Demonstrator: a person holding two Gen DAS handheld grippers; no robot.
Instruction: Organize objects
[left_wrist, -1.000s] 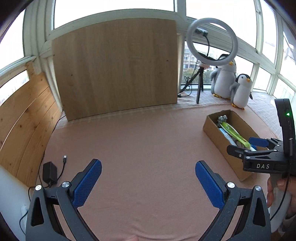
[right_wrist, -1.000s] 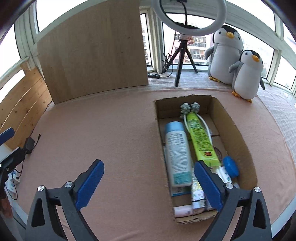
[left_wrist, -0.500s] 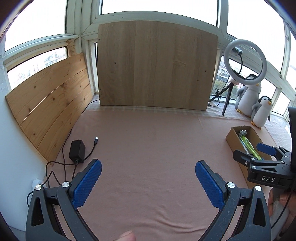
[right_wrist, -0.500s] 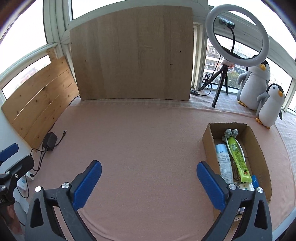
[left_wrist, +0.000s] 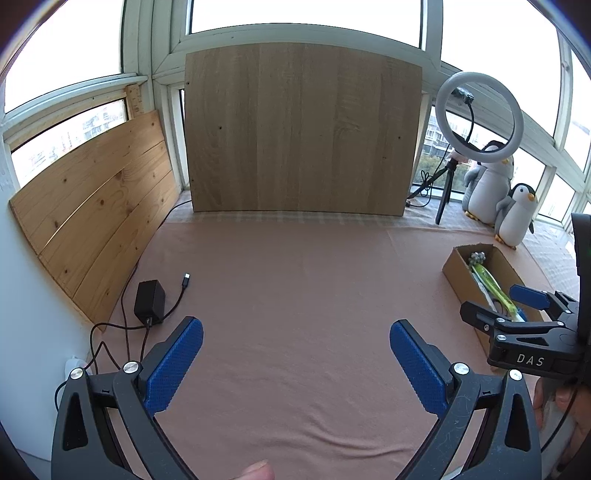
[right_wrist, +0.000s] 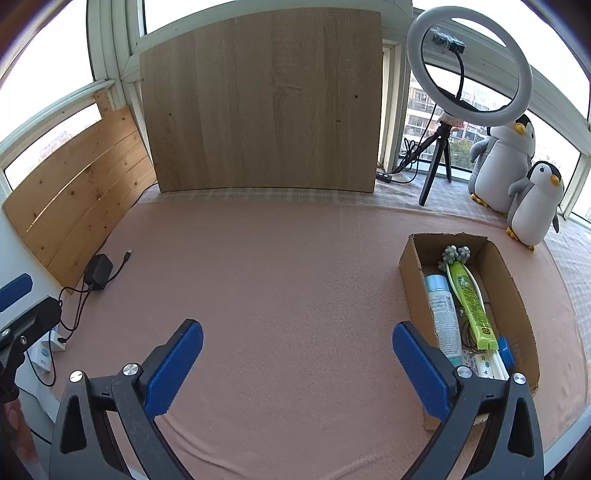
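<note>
A cardboard box sits at the right on the pink cloth. In it lie a green tube, a pale blue spray bottle, a grey massage roller and other small items. My right gripper is open and empty, held above the cloth left of the box. My left gripper is open and empty above the bare cloth. The box and the right gripper show at the right of the left wrist view.
A black power adapter with cables lies at the cloth's left edge. A wooden board stands at the back, wooden planks at the left. A ring light on a tripod and two plush penguins stand at the back right.
Both grippers have pulled back and up from the box, so more of the room shows. Both stay open and empty. The box contents have not moved.
</note>
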